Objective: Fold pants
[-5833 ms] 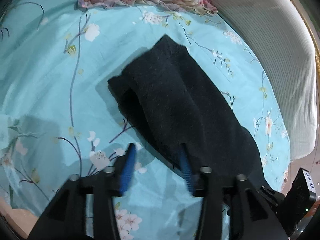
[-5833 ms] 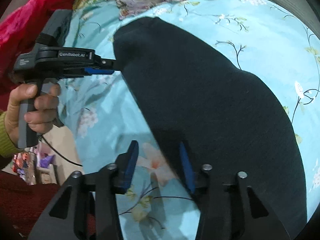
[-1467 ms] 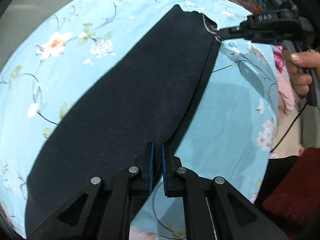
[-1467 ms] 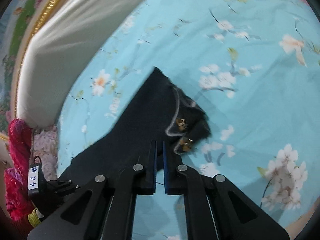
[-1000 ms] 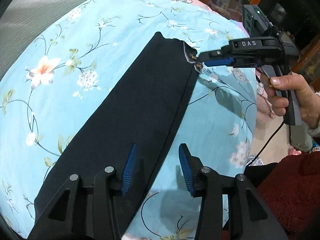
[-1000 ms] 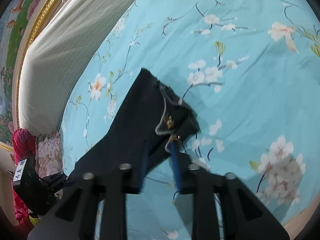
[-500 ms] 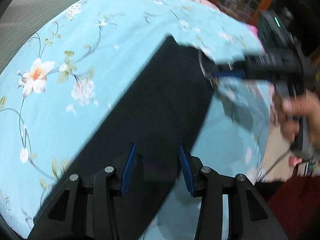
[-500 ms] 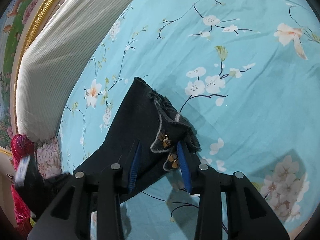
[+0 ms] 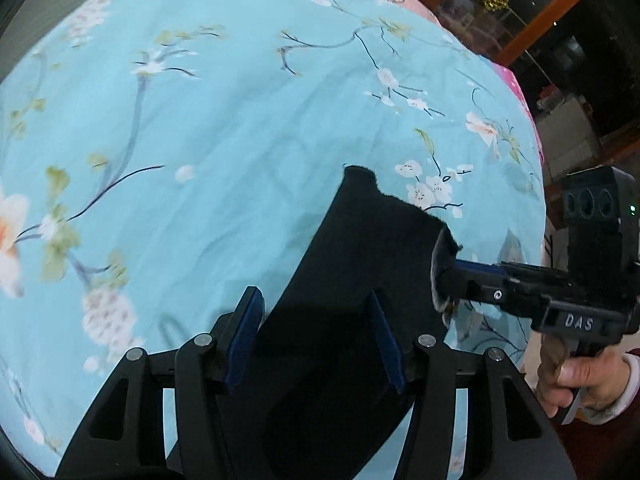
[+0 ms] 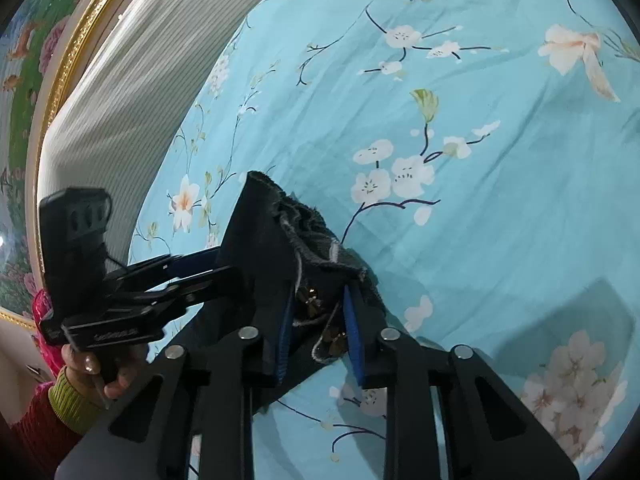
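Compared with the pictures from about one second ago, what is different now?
The left claw has moved along the pants to their ragged end, opening wider. The right claw is closing over the frayed corner. The pants stay flat on the floral sheet.

**Both tongs angled down, one pair widening, one narrowing**

The left tongs point(image 9: 314, 338) point steeply downward, their blue-padded jaws standing apart and opening, dark cloth lying between them. The left hand point(image 10: 94, 376) wraps the handle, a green cuff at the wrist. The right tongs point(image 10: 318, 322) slant downward, jaws closing around a frayed cloth edge. The right hand point(image 9: 576, 376) grips its handle from below.
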`<control>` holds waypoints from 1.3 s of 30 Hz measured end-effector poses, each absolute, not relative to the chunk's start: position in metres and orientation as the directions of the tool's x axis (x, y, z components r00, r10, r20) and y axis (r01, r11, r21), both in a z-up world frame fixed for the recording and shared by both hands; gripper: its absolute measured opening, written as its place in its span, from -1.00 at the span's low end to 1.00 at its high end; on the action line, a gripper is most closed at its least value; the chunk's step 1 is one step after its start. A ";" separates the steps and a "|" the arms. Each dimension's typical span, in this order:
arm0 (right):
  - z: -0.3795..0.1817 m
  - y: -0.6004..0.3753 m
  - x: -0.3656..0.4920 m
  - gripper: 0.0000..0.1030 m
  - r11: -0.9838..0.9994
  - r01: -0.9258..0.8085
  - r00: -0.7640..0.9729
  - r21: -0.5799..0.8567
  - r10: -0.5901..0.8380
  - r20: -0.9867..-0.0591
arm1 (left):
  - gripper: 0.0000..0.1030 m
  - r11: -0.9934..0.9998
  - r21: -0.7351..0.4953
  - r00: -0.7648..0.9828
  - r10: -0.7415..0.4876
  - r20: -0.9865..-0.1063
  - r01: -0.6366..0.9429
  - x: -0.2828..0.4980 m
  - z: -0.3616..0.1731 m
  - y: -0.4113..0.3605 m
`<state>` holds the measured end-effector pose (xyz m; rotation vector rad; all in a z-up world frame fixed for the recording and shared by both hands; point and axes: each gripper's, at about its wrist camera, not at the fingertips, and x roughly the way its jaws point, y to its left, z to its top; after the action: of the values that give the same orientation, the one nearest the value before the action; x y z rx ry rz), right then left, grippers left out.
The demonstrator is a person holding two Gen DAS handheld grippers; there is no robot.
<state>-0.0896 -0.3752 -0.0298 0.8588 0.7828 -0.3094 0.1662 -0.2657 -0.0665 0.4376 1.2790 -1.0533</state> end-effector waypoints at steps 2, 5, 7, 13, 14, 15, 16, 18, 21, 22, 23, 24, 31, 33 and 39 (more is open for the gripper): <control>-0.030 -0.377 -0.091 -0.70 0.632 0.532 0.691 0.563 0.059 -0.720 | -0.32 0.475 -0.256 -0.065 -0.381 -0.922 0.842 0.160 -0.068 -0.274; -0.026 -0.378 -0.093 -0.82 0.647 0.501 0.712 0.575 0.069 -0.699 | -0.76 0.447 -0.221 -0.039 -0.381 -0.924 0.867 0.153 -0.061 -0.277; -0.019 -0.377 -0.095 -0.83 0.655 0.478 0.727 0.584 0.078 -0.683 | -0.86 0.422 -0.221 -0.040 -0.396 -0.918 0.879 0.147 -0.051 -0.275; 0.002 -0.369 -0.111 -0.84 0.671 0.438 0.741 0.598 0.107 -0.663 | -0.87 0.355 -0.209 -0.051 -0.405 -0.913 0.911 0.130 -0.035 -0.279; 0.000 -0.370 -0.112 -0.84 0.668 0.446 0.734 0.596 0.108 -0.671 | -0.87 0.351 -0.195 -0.049 -0.384 -0.922 0.916 0.129 -0.041 -0.283; -0.005 -0.371 -0.113 -0.84 0.662 0.462 0.721 0.590 0.107 -0.685 | -0.83 0.352 -0.185 -0.047 -0.366 -0.929 0.918 0.128 -0.046 -0.286; -0.010 -0.372 -0.112 -0.83 0.658 0.469 0.712 0.589 0.114 -0.693 | -0.70 0.361 -0.169 -0.040 -0.338 -0.940 0.917 0.128 -0.052 -0.289; -0.022 -0.375 -0.110 -0.76 0.626 0.509 0.679 0.590 0.130 -0.723 | -0.52 0.380 -0.141 -0.018 -0.310 -0.951 0.914 0.130 -0.058 -0.291; -0.025 -0.377 -0.113 -0.60 0.596 0.532 0.668 0.601 0.141 -0.731 | -0.10 0.403 -0.134 -0.008 -0.299 -0.954 0.906 0.140 -0.056 -0.289; -0.023 -0.377 -0.115 -0.39 0.598 0.531 0.672 0.600 0.134 -0.728 | 0.05 0.409 -0.131 -0.003 -0.298 -0.954 0.903 0.143 -0.055 -0.288; -0.021 -0.376 -0.117 -0.15 0.601 0.528 0.680 0.600 0.124 -0.723 | 0.06 0.417 -0.134 -0.003 -0.300 -0.954 0.899 0.148 -0.054 -0.288; -0.021 -0.375 -0.118 -0.08 0.602 0.525 0.685 0.601 0.119 -0.718 | 0.06 0.420 -0.144 -0.014 -0.298 -0.955 0.896 0.151 -0.055 -0.289; -0.039 -0.369 -0.108 -0.05 0.601 0.473 0.712 0.645 0.170 -0.681 | 0.19 0.425 -0.230 -0.137 -0.238 -0.961 0.876 0.164 -0.080 -0.307; -0.043 -0.366 -0.104 -0.06 0.615 0.452 0.727 0.646 0.166 -0.666 | 0.21 0.423 -0.257 -0.163 -0.245 -0.956 0.869 0.166 -0.085 -0.314; -0.059 -0.382 -0.106 -0.77 0.539 0.434 0.771 0.722 0.194 -0.607 | -0.81 0.415 -0.366 -0.239 -0.326 -0.915 0.833 0.172 -0.078 -0.333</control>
<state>-0.1064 -0.3822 -0.0586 1.0131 0.7058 -0.1576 0.1721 -0.3328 -0.0784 0.4866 1.4226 -1.1662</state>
